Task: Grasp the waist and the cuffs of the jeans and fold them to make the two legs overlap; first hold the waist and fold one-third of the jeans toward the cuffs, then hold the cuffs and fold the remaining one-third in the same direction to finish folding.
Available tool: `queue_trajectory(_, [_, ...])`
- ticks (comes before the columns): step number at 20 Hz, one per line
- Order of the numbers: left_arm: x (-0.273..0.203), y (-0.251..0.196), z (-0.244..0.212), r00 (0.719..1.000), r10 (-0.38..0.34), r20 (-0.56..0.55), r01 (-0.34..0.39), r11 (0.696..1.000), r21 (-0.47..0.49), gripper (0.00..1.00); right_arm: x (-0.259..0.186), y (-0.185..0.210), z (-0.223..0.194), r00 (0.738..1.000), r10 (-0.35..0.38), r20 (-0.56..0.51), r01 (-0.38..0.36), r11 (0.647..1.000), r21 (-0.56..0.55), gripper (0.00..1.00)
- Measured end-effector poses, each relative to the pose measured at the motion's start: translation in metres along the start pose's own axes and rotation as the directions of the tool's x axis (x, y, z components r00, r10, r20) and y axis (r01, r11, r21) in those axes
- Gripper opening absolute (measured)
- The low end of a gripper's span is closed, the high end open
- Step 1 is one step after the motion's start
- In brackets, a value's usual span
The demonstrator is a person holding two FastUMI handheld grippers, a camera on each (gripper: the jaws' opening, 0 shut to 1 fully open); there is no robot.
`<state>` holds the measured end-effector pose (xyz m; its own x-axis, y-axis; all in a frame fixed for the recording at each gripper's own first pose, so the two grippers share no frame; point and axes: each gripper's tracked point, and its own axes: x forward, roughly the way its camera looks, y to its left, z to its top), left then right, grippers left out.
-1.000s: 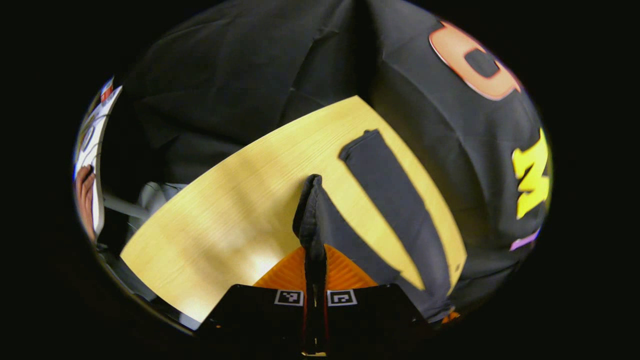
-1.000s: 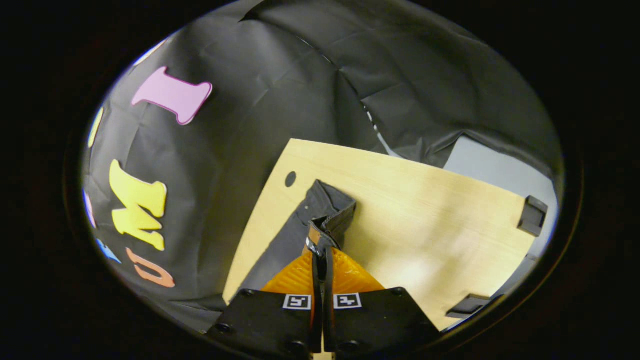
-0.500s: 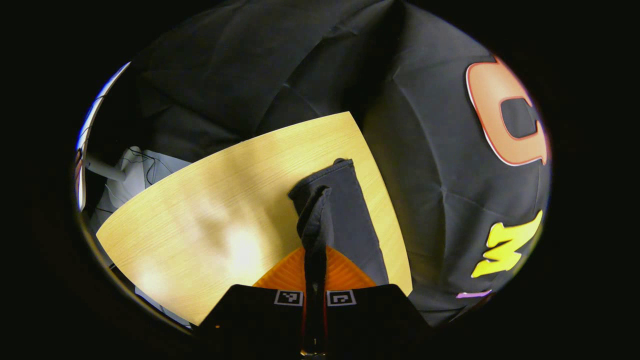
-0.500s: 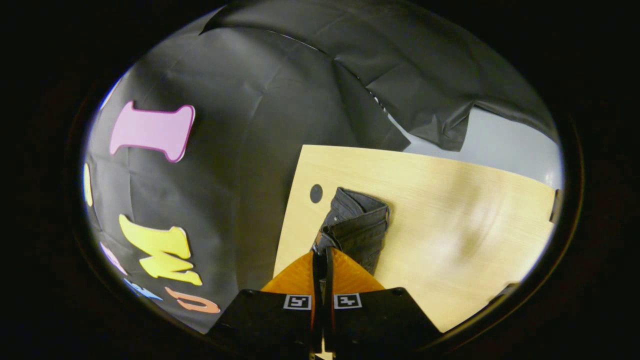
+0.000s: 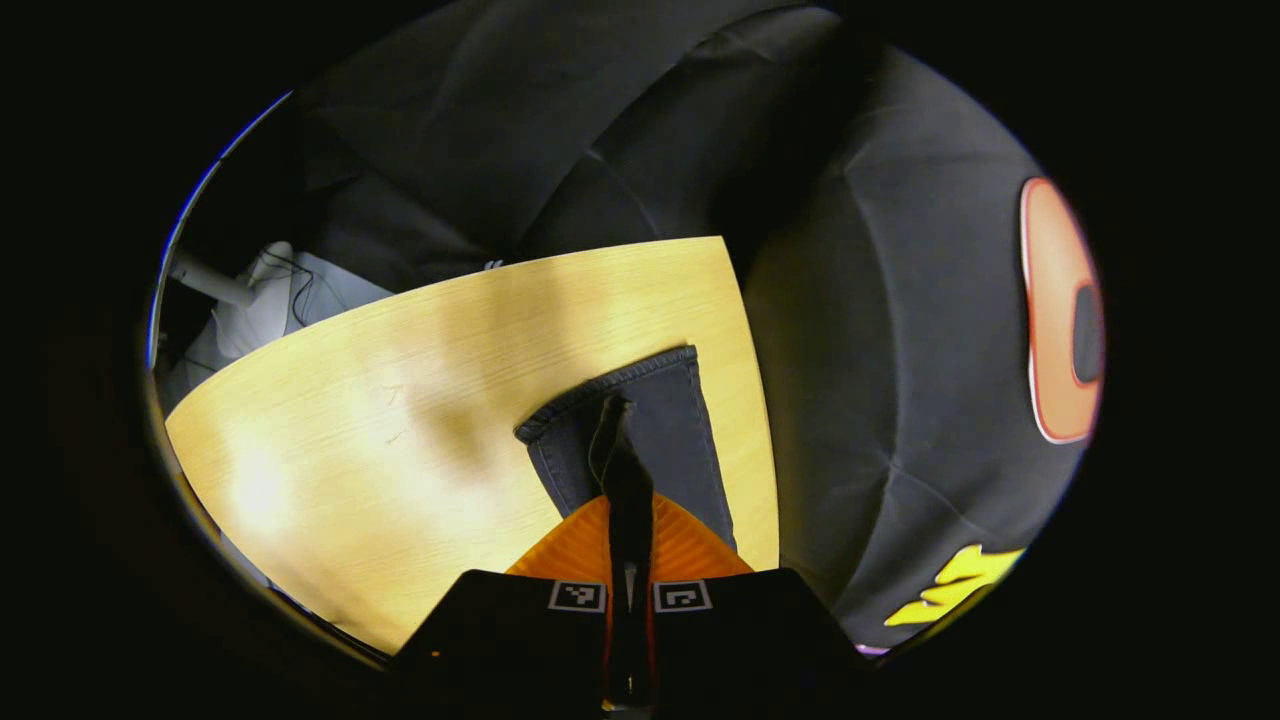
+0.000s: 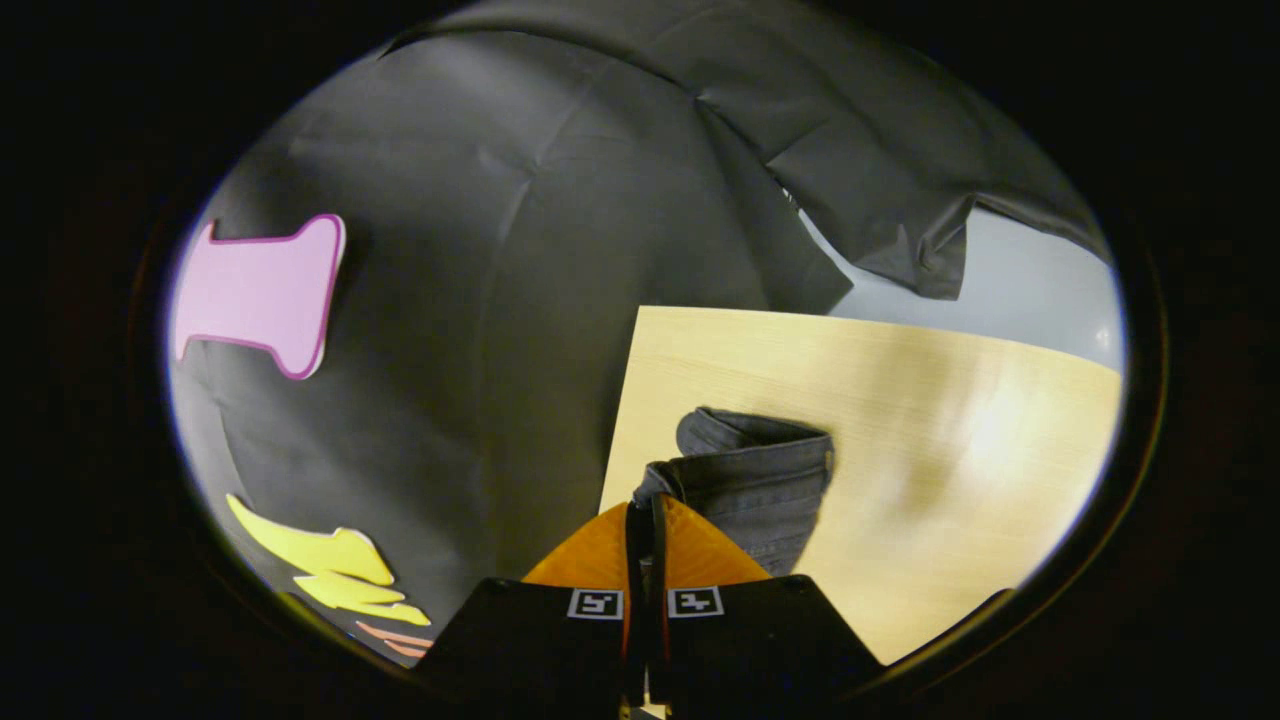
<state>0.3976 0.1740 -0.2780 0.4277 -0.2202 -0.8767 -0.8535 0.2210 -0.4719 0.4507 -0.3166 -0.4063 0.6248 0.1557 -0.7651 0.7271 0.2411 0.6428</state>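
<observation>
Where the left gripper view looks down along its own fingers, the left gripper [image 5: 630,500] is clamped on a raised fold of the jeans [image 5: 660,430], both orange fingers [image 5: 575,545] pressed against dark cloth with no gap between them. The pinched fold stands up narrow between the fingers and rises to a blunt tip. Beyond it a leg lies flat on the table [image 5: 400,400], its long axis running away from the camera. The leg ends in a stitched cuff [image 5: 610,385] that lies crosswise, pointing toward the table's far edge. The leg sits near the table's right edge, beside the black wall cloth [image 5: 880,350]. White gear and cables [image 5: 270,300] sit past the table's far left corner.

In the right gripper view, the right gripper [image 6: 645,515] is likewise closed tight, its orange fingers [image 6: 590,555] meeting on the near edge of the denim. Ahead of it the waist [image 6: 755,460] lies on the table [image 6: 950,420], thick and layered. The waist's band runs crosswise, its rounded end toward the left edge of the table. The garment's length runs back toward the camera and under the fingers. The cloth sits close to the table's left edge, next to the wall cloth [image 6: 480,300]. A pale grey surface [image 6: 1020,290] shows beyond the table's far side.
</observation>
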Motion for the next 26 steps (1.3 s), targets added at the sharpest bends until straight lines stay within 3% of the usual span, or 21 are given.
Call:
queue_trajectory(8, [0.057, -0.016, 0.018, 0.991, 0.082, 0.102, -0.103, 0.971, 0.217, 0.04, 0.093, 0.008, -0.001, 0.999, -0.016, 0.051, 0.020, 0.996, -0.082, 0.00])
queue_trajectory(12, [0.075, -0.014, 0.018, 0.988, 0.092, 0.126, -0.119, 0.966, 0.229, 0.05, 0.113, 0.009, 0.002, 0.997, 0.014, 0.079, -0.004, 0.993, -0.122, 0.01])
queue_trajectory(14, [0.080, -0.014, 0.020, 0.986, 0.106, 0.129, -0.136, 0.959, 0.249, 0.07, 0.119, 0.008, 0.004, 0.995, 0.027, 0.093, -0.013, 0.989, -0.148, 0.01])
queue_trajectory(15, [0.079, -0.017, 0.023, 0.984, 0.107, 0.142, -0.144, 0.950, 0.278, 0.20, 0.123, 0.008, 0.003, 0.995, 0.037, 0.097, -0.021, 0.987, -0.161, 0.01])
queue_trajectory(16, [0.075, -0.022, 0.032, 0.980, 0.096, 0.173, -0.148, 0.938, 0.314, 0.04, 0.126, 0.009, 0.004, 0.994, 0.051, 0.102, -0.033, 0.984, -0.173, 0.01])
queue_trajectory(17, [0.067, -0.027, 0.047, 0.967, 0.098, 0.237, -0.181, 0.915, 0.360, 0.28, 0.127, 0.009, 0.003, 0.993, 0.057, 0.106, -0.036, 0.981, -0.190, 0.01])
queue_trajectory(19, [0.063, -0.039, 0.069, 0.941, 0.049, 0.336, -0.206, 0.869, 0.450, 0.45, 0.127, 0.011, 0.002, 0.990, 0.077, 0.119, -0.048, 0.972, -0.231, 0.03])
queue_trajectory(20, [0.057, -0.049, 0.074, 0.936, 0.000, 0.352, -0.180, 0.860, 0.478, 0.32, 0.126, 0.013, 0.004, 0.987, 0.104, 0.126, -0.071, 0.967, -0.245, 0.07])
queue_trajectory(21, [0.052, -0.058, 0.077, 0.933, -0.053, 0.357, -0.139, 0.859, 0.492, 0.66, 0.122, 0.017, 0.006, 0.982, 0.128, 0.136, -0.091, 0.964, -0.250, 0.11])
queue_trajectory(22, [0.049, -0.070, 0.075, 0.932, -0.119, 0.343, -0.077, 0.858, 0.507, 0.59, 0.128, 0.018, 0.009, 0.979, 0.146, 0.142, -0.106, 0.960, -0.260, 0.24])
queue_trajectory(23, [0.041, -0.077, 0.073, 0.927, -0.155, 0.341, -0.048, 0.854, 0.519, 0.68, 0.129, 0.025, 0.013, 0.976, 0.164, 0.142, -0.120, 0.953, -0.278, 0.11])
queue_trajectory(24, [0.034, -0.080, 0.070, 0.918, -0.187, 0.349, -0.034, 0.841, 0.539, 0.81, 0.127, 0.034, 0.017, 0.973, 0.183, 0.139, -0.135, 0.945, -0.297, 0.27])
queue_trajectory(25, [0.030, -0.081, 0.065, 0.908, -0.229, 0.351, -0.010, 0.825, 0.565, 0.72, 0.125, 0.043, 0.016, 0.969, 0.202, 0.141, -0.149, 0.936, -0.318, 0.42])
queue_trajectory(26, [0.026, -0.085, 0.063, 0.892, -0.283, 0.353, 0.020, 0.804, 0.594, 0.84, 0.118, 0.045, 0.015, 0.964, 0.218, 0.150, -0.156, 0.926, -0.343, 0.58])
